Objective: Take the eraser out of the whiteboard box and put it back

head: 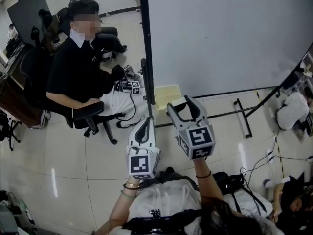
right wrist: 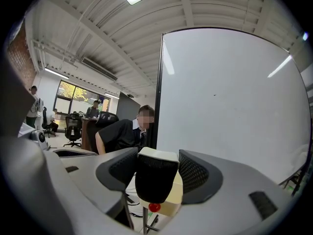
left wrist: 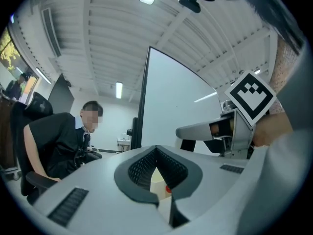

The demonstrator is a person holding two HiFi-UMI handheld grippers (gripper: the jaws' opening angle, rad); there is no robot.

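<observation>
My right gripper (head: 187, 107) is shut on the eraser (right wrist: 155, 177), a black block with a white top, upright between the jaws. It is held just in front of the pale yellow whiteboard box (head: 167, 96), which hangs at the lower left corner of the whiteboard (head: 230, 33). In the right gripper view the box (right wrist: 174, 196) shows behind the eraser, with a small red thing (right wrist: 154, 207) below. My left gripper (head: 145, 127) is lower and to the left, its jaws together and holding nothing. Through its pads the box (left wrist: 157, 179) is visible.
A person in black (head: 78, 67) sits on an office chair (head: 93, 112) left of the board's post (head: 145, 43). The board's stand legs (head: 242, 117) and cables lie on the floor to the right. Another person (head: 293, 199) is at the bottom right.
</observation>
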